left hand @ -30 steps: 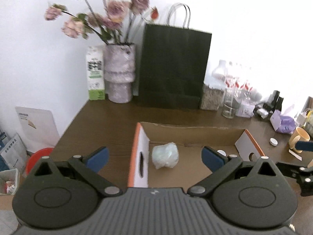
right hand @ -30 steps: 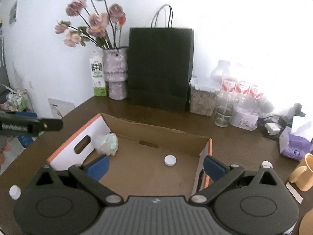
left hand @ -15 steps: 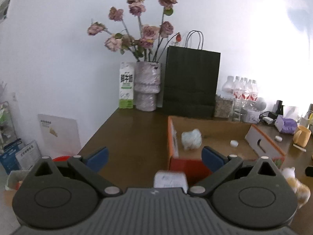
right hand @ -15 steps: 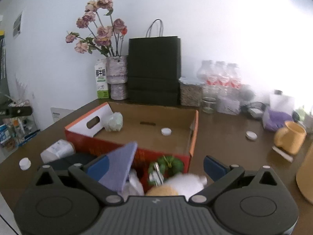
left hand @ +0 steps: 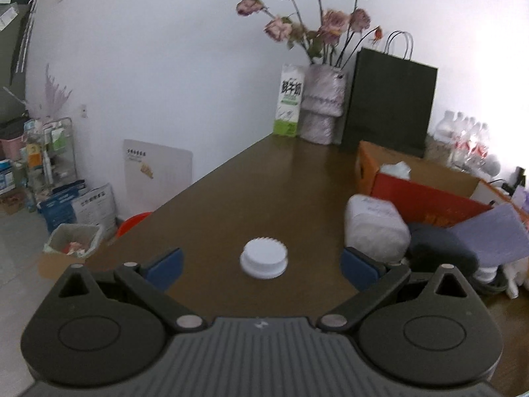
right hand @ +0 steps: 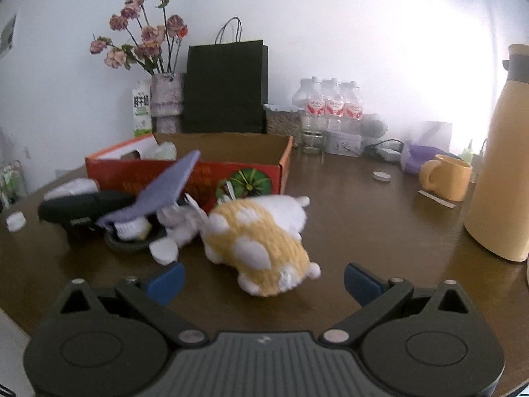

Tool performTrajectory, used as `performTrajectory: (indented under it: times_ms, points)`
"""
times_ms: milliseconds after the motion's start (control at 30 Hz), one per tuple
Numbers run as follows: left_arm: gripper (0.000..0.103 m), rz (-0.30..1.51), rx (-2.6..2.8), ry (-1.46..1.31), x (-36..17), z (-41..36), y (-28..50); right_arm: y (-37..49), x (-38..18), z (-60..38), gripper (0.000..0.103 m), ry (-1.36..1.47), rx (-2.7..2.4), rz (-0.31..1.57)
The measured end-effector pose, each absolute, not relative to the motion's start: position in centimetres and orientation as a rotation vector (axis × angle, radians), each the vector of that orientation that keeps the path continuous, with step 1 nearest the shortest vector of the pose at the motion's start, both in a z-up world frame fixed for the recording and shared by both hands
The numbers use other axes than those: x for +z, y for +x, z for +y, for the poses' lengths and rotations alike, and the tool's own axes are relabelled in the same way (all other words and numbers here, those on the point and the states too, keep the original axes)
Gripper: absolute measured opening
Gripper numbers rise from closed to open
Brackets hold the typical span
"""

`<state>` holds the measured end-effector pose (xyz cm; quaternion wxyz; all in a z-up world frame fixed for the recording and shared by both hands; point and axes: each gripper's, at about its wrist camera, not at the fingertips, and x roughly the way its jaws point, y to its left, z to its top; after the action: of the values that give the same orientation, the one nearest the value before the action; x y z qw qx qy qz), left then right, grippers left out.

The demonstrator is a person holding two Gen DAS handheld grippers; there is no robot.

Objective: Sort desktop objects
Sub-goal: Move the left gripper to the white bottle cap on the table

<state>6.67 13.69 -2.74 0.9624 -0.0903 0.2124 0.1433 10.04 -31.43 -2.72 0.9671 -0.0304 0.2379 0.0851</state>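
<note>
Both claws spread wide, empty: left gripper (left hand: pixel 261 266) over white cap (left hand: pixel 264 257), right gripper (right hand: pixel 264 278) near knitted toy (right hand: pixel 259 240) before cardboard box (right hand: pixel 198 173). Cap probably skids if pinched off-center.

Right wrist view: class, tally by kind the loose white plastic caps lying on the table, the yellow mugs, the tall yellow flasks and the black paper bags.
Loose white plastic caps: 2
Yellow ceramic mug: 1
Tall yellow flask: 1
Black paper carrier bag: 1
Total: 5
</note>
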Motion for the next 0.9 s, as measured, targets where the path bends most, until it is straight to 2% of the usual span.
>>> performTrajectory:
  times_ms: [900]
  points:
    - [0.103, 0.551, 0.310, -0.142, -3.7, 15.4, 11.7, 15.7, -3.6, -29.6, 0.103, -0.046, 0.150, 0.547]
